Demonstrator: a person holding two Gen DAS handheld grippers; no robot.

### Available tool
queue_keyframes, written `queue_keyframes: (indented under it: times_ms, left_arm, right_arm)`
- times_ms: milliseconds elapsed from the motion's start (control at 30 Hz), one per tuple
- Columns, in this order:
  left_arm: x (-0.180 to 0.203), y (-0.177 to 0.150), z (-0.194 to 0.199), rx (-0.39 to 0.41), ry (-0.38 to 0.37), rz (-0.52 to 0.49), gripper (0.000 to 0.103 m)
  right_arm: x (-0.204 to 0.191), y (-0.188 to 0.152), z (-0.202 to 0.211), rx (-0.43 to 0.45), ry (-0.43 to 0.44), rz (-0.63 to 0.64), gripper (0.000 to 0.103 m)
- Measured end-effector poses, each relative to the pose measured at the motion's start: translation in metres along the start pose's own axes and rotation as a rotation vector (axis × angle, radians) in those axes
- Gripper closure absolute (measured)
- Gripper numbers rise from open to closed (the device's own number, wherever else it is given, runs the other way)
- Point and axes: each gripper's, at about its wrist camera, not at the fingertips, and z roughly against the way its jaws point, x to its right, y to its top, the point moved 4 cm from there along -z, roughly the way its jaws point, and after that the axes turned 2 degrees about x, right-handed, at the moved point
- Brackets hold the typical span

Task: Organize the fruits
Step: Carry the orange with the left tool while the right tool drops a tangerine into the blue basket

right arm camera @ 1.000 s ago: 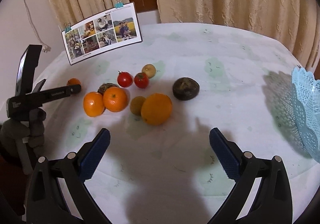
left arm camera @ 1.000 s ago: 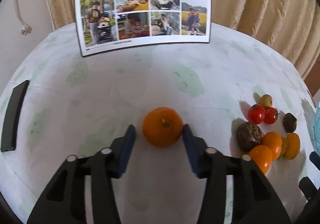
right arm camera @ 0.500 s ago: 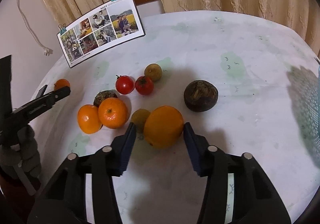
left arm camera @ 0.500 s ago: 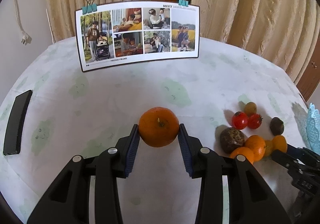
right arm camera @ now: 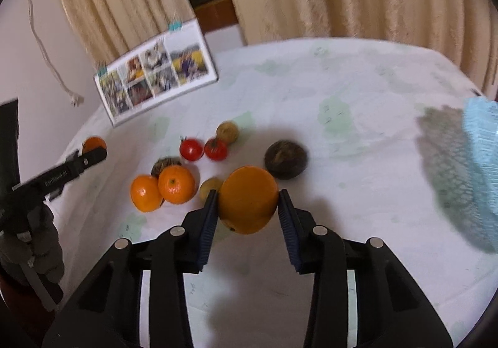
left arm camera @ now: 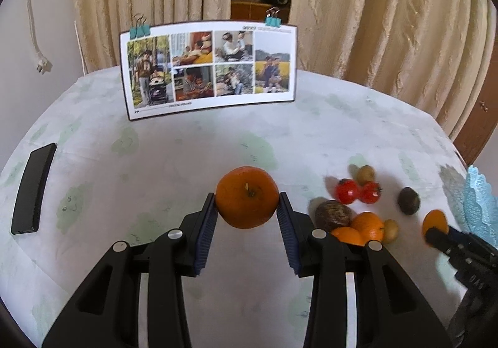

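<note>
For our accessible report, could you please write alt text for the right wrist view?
The right gripper clamps a large orange above a white tablecloth. Behind lie two tangerines, two tomatoes and a dark fruit; a blue basket stands right.

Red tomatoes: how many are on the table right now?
2. The left tomato and the right tomato sit touching, behind the loose oranges. None looks hidden.

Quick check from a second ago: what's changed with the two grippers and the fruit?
The right gripper has just closed on the large orange. The left gripper pinched the tangerine and lifted it. The remaining fruit pile, photo board and blue basket stayed put.
</note>
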Motion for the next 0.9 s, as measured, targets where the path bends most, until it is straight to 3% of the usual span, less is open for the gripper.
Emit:
queue_keyframes:
  times_ms: [200,433,700,900]
  left_arm:
    - [0.03,0.004,0.018,0.028,-0.031,-0.04,0.063]
    - [0.074,0.006,0.029,0.039,-0.075,-0.089,0.063]
    - [0.122,0.004,0.029,0.028,-0.12,-0.152,0.063]
    - [0.159,0.004,0.029,0.022,-0.155,-0.202,0.063]
  right_arm:
    - [0.04,0.012,0.05,0.132,-0.079,-0.068,0.063]
    - [0.112,0.014,0.109,0.276,-0.264,-0.17,0.063]
    - [0.181,-0.007,0.133,0.294,-0.403,-0.272,0.063]
    - [0.202,-0.015,0.136,0.292,-0.444,-0.293,0.061]
